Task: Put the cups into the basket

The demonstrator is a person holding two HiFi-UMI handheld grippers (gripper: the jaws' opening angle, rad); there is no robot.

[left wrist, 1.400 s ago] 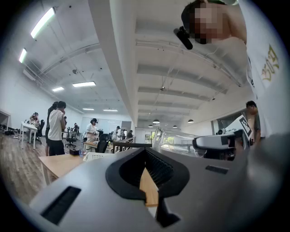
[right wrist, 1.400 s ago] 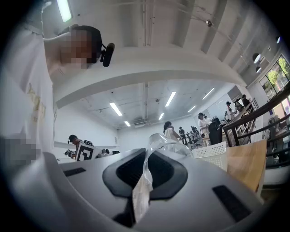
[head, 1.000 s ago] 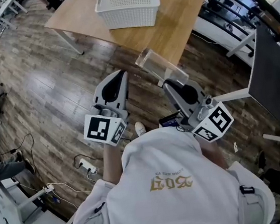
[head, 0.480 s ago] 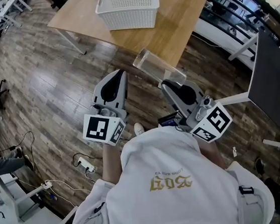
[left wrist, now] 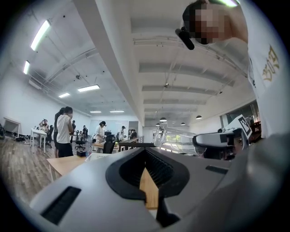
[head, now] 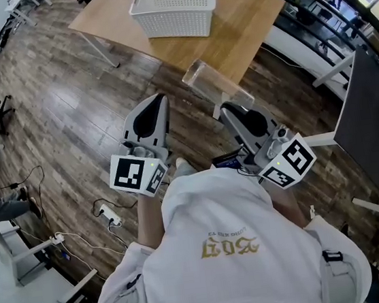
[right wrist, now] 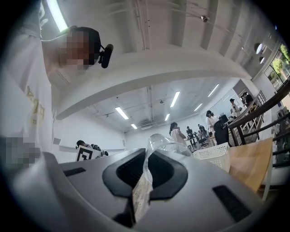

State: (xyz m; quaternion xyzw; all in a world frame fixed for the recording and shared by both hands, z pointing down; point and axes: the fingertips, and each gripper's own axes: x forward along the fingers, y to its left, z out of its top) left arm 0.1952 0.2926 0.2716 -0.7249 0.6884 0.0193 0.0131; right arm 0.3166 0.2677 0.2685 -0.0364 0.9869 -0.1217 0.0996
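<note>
A white lattice basket (head: 173, 7) stands on a wooden table (head: 246, 24) ahead of me. My right gripper (head: 229, 110) is shut on the rim of a clear plastic cup (head: 210, 83), which hangs tilted in the air over the floor, just short of the table's near corner. In the right gripper view the cup (right wrist: 159, 142) sticks up from between the jaws of that gripper (right wrist: 146, 158), with the basket (right wrist: 211, 156) beyond it. My left gripper (head: 150, 112) is held beside it over the floor, shut and empty; the left gripper (left wrist: 145, 152) shows wood through the jaw cutout.
Dark wood floor (head: 61, 108) lies between me and the table. A power strip and cables (head: 109, 219) lie on the floor at lower left. Other desks (head: 367, 91) and chairs stand to the right. People stand far off (left wrist: 63, 131).
Almost nothing: the head view has shifted slightly, and both grippers and the cup keep their poses in front of the table.
</note>
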